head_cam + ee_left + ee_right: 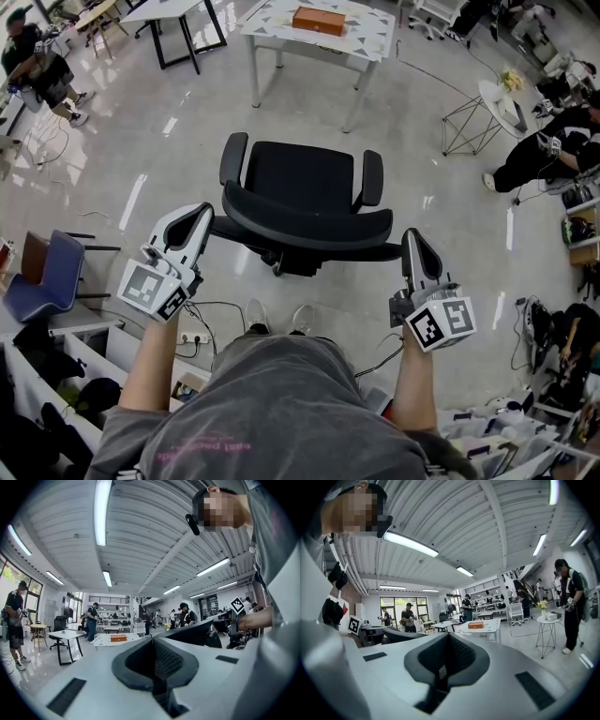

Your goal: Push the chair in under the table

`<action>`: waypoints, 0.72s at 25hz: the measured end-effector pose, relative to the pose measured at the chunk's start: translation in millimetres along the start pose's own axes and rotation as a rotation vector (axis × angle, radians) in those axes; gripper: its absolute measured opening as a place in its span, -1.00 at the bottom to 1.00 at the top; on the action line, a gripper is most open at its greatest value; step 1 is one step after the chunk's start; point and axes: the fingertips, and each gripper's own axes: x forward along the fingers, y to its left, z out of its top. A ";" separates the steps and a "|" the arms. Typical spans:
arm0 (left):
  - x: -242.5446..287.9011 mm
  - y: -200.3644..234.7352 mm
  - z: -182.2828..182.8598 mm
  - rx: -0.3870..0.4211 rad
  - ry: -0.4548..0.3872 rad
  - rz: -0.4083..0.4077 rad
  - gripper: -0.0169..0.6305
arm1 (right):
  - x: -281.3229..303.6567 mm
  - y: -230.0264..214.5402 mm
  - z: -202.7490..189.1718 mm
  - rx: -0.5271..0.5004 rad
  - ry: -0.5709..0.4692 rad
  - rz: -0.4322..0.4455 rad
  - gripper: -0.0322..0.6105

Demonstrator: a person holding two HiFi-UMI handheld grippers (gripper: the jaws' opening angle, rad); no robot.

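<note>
Chair backrest (309, 230) between 2 hand-held grippers (199, 216) (416, 240)

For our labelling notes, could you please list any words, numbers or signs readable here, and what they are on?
None can be read.
Pink print on the grey shirt: upside down, too blurred to read.
On the left gripper and right gripper: only black-and-white square markers, no words.
</note>
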 end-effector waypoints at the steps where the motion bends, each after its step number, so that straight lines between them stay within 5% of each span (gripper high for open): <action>1: 0.0 -0.3 -0.5 0.002 0.002 0.002 -0.92 | -0.6 -0.7 0.1 -0.001 0.000 -0.002 -0.89; 18: -3.2 3.5 -2.3 0.002 0.011 0.014 -0.69 | -1.0 -2.7 2.2 -0.004 -0.011 0.000 -0.88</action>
